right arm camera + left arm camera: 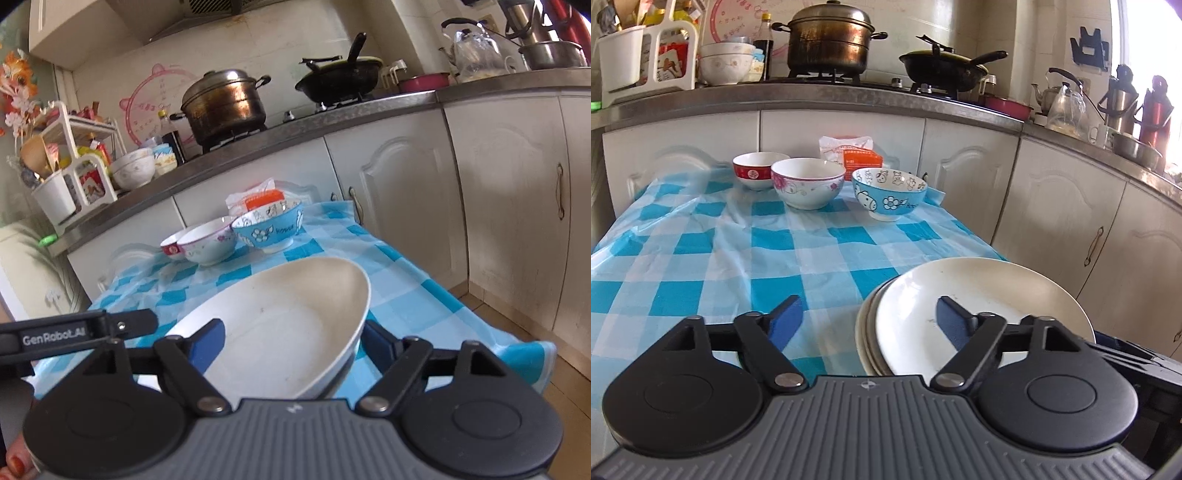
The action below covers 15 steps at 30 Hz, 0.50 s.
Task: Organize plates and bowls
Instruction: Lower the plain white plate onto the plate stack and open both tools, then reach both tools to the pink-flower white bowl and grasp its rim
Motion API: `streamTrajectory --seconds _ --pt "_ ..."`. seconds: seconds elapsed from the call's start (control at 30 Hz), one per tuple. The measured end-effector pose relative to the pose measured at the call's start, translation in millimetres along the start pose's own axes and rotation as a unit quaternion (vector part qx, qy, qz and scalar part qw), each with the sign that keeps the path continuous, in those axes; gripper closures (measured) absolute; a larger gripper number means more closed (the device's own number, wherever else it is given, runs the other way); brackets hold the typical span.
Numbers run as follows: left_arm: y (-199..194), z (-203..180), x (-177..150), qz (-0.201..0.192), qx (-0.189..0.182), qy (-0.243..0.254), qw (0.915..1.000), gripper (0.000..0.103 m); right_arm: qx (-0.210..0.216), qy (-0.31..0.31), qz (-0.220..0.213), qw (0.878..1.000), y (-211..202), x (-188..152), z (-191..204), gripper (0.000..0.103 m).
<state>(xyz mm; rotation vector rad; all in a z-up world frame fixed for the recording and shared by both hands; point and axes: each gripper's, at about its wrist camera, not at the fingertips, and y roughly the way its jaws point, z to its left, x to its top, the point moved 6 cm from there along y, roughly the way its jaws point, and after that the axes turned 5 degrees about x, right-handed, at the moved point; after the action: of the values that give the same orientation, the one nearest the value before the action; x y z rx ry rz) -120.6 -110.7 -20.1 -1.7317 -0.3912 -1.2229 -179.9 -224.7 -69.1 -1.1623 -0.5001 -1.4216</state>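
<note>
While both grippers gape — left gripper (866,325); right gripper (295,341) | glossy round plates (979,306) stacked; unheld

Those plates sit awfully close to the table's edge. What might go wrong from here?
1. The plates are stacked near the table corner; a nudge from either open hand-held gripper might push them off.
2. The top plate looks off-centre on the stack, so it may slide.
3. The tablecloth is thin and wrinkled; snagging it could drag the three bowls at the far end.
</note>
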Motion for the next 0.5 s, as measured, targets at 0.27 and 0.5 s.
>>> streamTrajectory --seconds 0.27,0.5 --pt "5.5 28.4 11.2 0.024 0.036 -0.039 0.9983 0.000 -0.002 0.002 -0.045 0.999 -9.6 10.6 2.7 0.005" --pt "14.0 48.8 17.2 0.028 0.076 -0.053 0.9953 0.000 -0.006 0.016 -0.047 0.999 -7.1 13.0 -1.1 0.005"
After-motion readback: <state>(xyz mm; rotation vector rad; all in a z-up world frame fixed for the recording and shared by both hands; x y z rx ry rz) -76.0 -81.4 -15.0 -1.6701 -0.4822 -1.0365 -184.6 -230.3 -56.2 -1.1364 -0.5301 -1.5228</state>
